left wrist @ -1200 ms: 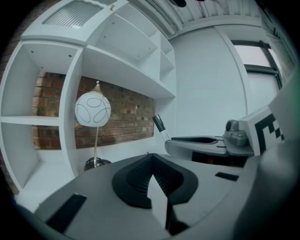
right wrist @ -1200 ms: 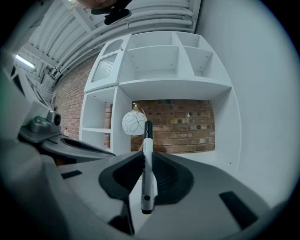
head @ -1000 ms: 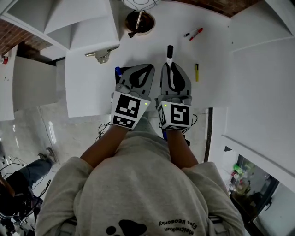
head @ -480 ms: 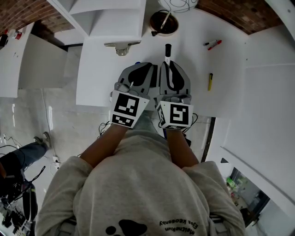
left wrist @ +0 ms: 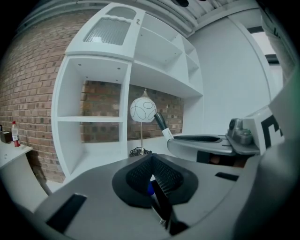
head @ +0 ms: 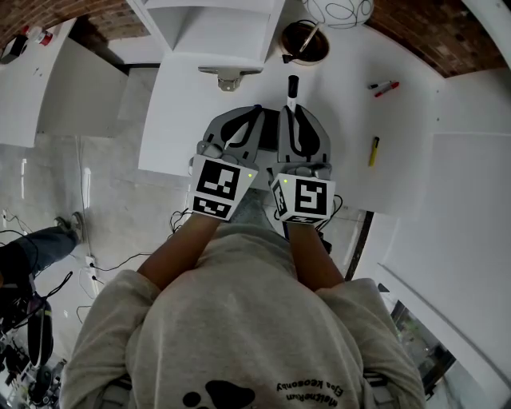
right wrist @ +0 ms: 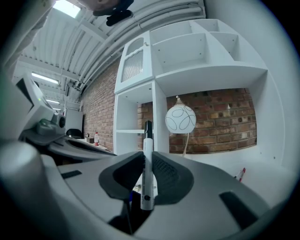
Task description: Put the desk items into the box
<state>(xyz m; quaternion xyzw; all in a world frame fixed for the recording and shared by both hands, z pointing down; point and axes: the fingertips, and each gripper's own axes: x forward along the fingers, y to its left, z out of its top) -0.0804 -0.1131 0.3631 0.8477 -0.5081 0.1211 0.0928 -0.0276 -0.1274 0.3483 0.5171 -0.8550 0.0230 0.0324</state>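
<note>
My two grippers hang side by side over the white desk (head: 200,136). My right gripper (head: 292,113) (right wrist: 146,160) is shut on a white marker with a black cap (head: 292,89) (right wrist: 147,159), which sticks out forward past the jaws. It shows in the left gripper view too, the marker (left wrist: 162,126). My left gripper (head: 252,113) (left wrist: 151,162) is shut on a thin dark pen with a blue end (left wrist: 151,188). The head view hides that pen almost wholly.
On the desk to the right lie a yellow highlighter (head: 373,151) and a red and a black marker (head: 384,85). A brown cup (head: 306,41), a white globe lamp (head: 337,9) and a small metal desk tool (head: 230,77) stand ahead. White shelving (head: 211,28) rises at the back left.
Both grippers keep their holds and stay together. The head view has swung, so the loose markers and highlighter now lie further right and the cup and the shelving have slid right in the frame.
</note>
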